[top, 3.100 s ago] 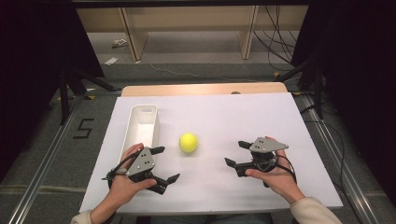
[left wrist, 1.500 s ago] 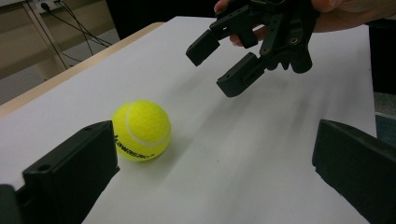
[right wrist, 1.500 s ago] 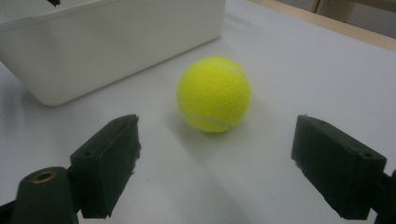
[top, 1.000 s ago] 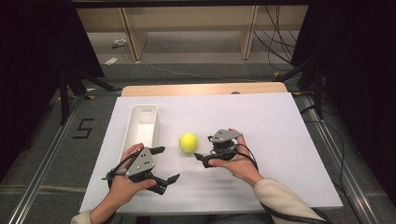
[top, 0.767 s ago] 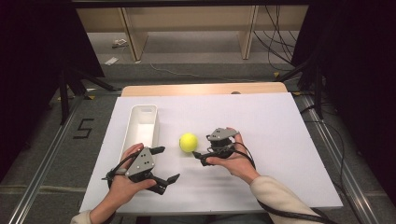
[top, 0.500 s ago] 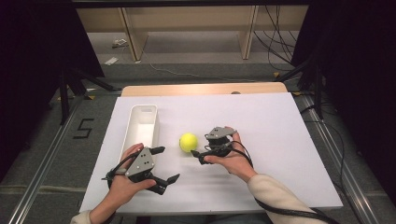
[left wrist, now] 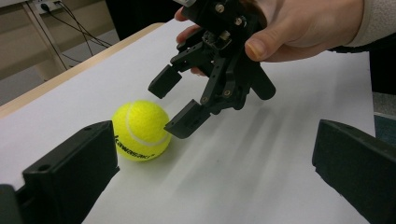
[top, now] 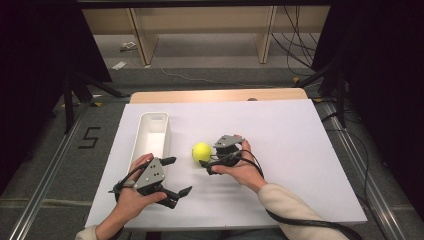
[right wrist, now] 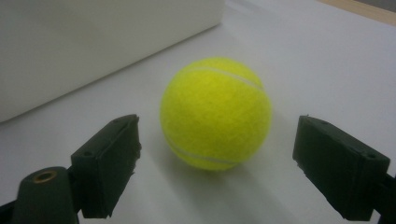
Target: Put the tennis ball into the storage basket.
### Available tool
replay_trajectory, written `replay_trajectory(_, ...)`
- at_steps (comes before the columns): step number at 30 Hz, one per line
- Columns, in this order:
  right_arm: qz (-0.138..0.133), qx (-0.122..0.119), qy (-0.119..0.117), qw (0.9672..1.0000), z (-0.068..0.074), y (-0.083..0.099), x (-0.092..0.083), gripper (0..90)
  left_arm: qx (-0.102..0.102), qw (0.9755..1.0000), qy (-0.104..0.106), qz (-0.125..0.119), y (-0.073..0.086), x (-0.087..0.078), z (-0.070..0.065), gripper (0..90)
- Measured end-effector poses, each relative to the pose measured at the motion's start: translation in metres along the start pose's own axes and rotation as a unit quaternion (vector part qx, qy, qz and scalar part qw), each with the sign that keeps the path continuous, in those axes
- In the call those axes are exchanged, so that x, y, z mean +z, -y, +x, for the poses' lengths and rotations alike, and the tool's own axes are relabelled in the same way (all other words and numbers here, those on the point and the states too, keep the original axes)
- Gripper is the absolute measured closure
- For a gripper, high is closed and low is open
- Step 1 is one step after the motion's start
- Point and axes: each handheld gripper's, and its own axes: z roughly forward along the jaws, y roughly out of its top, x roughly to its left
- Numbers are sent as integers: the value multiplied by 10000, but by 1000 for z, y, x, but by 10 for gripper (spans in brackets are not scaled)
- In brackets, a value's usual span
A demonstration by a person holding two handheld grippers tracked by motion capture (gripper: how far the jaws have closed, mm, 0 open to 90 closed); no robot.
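A yellow tennis ball (top: 201,151) sits on the white tabletop (top: 300,150), roughly at its middle and a little toward the person's side. In the left gripper view the ball (left wrist: 140,130) shows a white seam and small dark printed lettering on its lower side. It rests directly on the surface and nothing grips it.

The right gripper (top: 209,164) is just beside the ball, on the ball's right as the high view shows it, held in the person's right hand (top: 242,165). Its fingers are spread wide and point at the ball. In the right gripper view the ball (right wrist: 215,113) lies ahead of and between the two black fingers (right wrist: 107,165), with clear space on both sides, so neither one touches it. In the left gripper view, the right gripper (left wrist: 180,102) hangs tilted downward over the tabletop, its lower fingertip close against the ball's side; whether the two touch cannot be told.

The left gripper (top: 176,176) is nearer the person, below and left of the ball, held in the left hand (top: 132,192). Its fingers are also wide apart and hold nothing. It is aimed across the tabletop toward the ball.

A long white bin (top: 142,136) stands on the tabletop to the left of the ball, near it but apart. Its long side runs away from the person.
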Motion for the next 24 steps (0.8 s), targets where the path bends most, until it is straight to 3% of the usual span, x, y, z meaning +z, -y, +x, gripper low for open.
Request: replay_trajectory(24,50,38,12,10000,-3,-3,17,156,-3,10000,2,4,0,0,0,0)
